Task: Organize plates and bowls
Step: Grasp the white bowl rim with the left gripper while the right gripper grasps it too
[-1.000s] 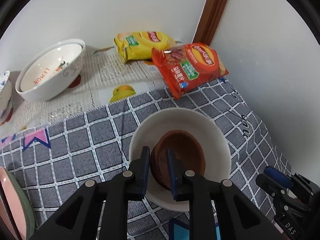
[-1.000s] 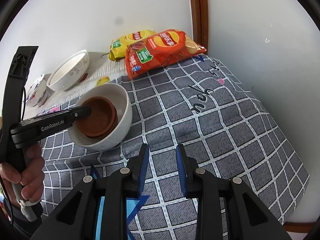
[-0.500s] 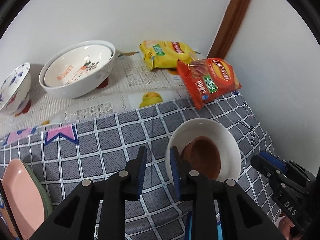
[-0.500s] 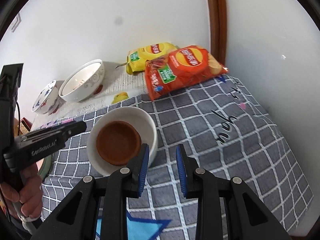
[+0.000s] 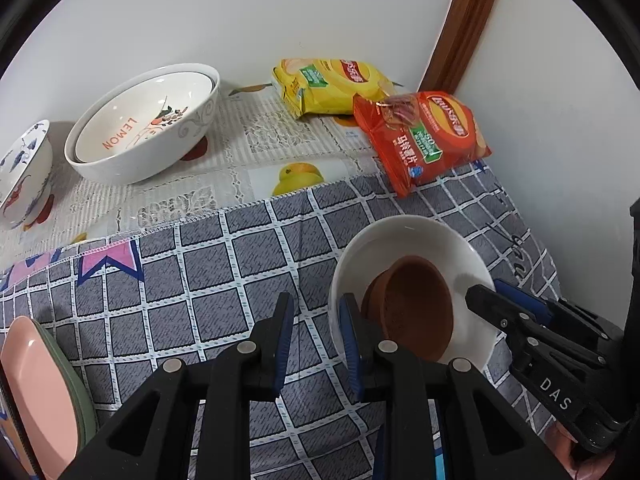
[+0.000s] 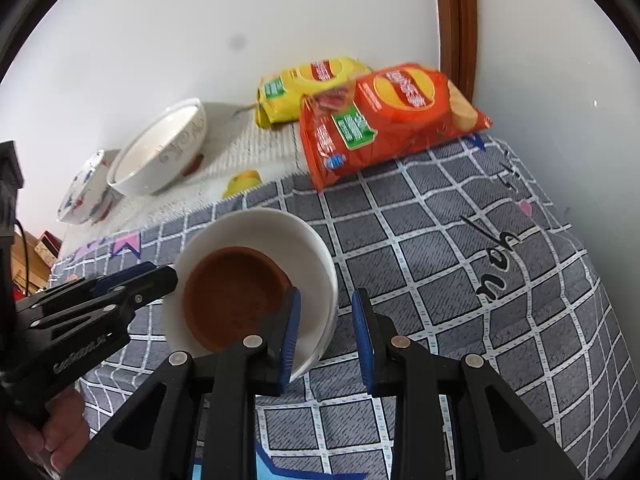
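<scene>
A small brown bowl (image 5: 416, 304) (image 6: 232, 292) lies nested inside a white bowl (image 5: 400, 240) (image 6: 260, 224) on the grey checked cloth (image 5: 200, 280). My left gripper (image 5: 316, 340) (image 6: 156, 276) stands open just left of the white bowl, with only cloth between its fingers. My right gripper (image 6: 326, 332) (image 5: 490, 290) is open and straddles the white bowl's right rim, one finger over the inside and one outside. Its pads do not press the wall.
Two stacked white bowls marked LEMON (image 5: 144, 128) and a blue-patterned bowl (image 5: 24, 172) sit at the back left. Pink and green plates (image 5: 32, 392) stand at the left edge. Yellow (image 5: 332, 84) and red (image 5: 424, 136) chip bags lie by the corner walls.
My left gripper let go of the brown bowl's rim and drew back to the left of the white bowl. My right gripper moved left until it straddles the white bowl's rim.
</scene>
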{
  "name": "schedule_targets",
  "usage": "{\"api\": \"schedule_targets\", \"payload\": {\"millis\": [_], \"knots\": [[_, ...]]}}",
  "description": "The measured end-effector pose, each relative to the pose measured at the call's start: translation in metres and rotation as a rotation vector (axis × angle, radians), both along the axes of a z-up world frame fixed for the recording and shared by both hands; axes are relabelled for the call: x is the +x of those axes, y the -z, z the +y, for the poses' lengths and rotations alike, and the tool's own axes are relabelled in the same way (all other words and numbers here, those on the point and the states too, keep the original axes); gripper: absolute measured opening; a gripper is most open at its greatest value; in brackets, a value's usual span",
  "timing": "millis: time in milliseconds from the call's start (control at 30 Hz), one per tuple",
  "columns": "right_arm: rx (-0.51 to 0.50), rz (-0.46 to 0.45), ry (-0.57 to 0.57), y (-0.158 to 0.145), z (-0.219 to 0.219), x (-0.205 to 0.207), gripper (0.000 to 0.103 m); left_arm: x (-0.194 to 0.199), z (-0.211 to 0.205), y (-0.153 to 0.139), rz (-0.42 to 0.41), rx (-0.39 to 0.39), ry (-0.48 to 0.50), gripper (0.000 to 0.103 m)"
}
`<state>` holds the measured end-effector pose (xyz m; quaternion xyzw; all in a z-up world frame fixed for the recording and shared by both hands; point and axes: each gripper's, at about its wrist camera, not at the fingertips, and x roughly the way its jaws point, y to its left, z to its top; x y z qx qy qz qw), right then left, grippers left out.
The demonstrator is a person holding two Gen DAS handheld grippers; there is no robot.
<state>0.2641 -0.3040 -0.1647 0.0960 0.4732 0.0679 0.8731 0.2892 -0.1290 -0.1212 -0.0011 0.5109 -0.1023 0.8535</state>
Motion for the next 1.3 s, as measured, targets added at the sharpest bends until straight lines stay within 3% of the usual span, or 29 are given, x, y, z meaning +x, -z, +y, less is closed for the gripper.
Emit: {"api": "schedule_targets", "payload": {"millis": [567, 1300], "knots": [[-0.055, 0.06, -0.007, 0.018, 0.006, 0.018, 0.018, 0.005, -0.01, 0.02, 0.032, 0.061, 0.013, 0.025], [-0.051, 0.075, -0.025, 0.028, 0.004, 0.03, 0.018, 0.005, -0.015, 0.025, 0.028, 0.034, 0.014, 0.013]]}}
